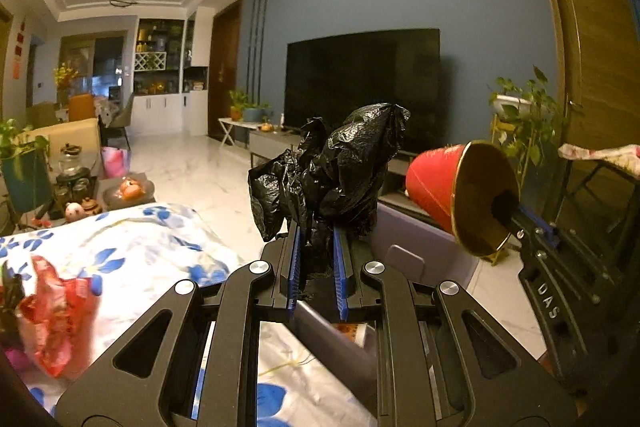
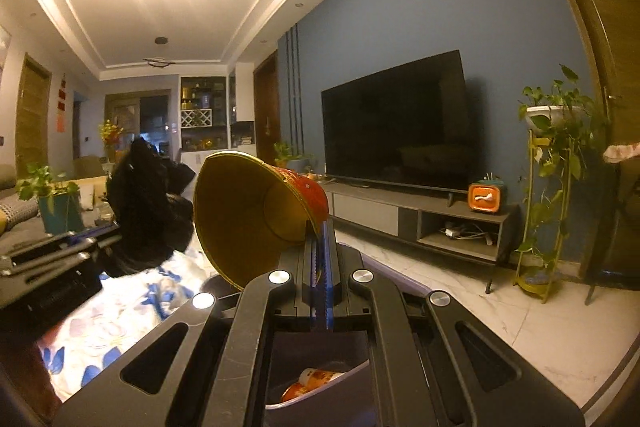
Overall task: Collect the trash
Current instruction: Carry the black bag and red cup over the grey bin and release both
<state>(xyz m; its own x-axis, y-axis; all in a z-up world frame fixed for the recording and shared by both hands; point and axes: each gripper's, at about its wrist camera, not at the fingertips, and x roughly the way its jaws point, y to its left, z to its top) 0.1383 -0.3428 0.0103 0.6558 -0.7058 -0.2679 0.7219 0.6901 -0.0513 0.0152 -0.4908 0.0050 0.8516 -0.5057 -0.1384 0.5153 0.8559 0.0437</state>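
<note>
A crumpled black bag (image 1: 328, 167) is pinched between the jaws of the left gripper (image 1: 316, 251), which are nearly closed on a gathered fold at its lower end, so that the rest of the film stands up above them. Just to the right of the bag, a red cup (image 1: 460, 199) with a gold lining is held by the right gripper (image 2: 320, 247), whose jaws are closed on the rim wall, one inside and one outside, the mouth being turned toward the camera. Both things are carried in the air above a grey bin (image 2: 320, 383), which sits below the bag and already holds a printed wrapper (image 2: 308, 383). The bag is judged very light, soft and slippery; it would be expected to sag or slide if only a single layer were gripped, so a bunched fold is the better hold. The cup is judged light and thin-walled, stiff enough at the rolled rim but easily dented lower down; the rim is the sensible place to take it. To the left of the bag, on a flowered cloth (image 1: 132, 239), a red wrapper (image 1: 56, 319) is seen, apparently not yet collected.
</note>
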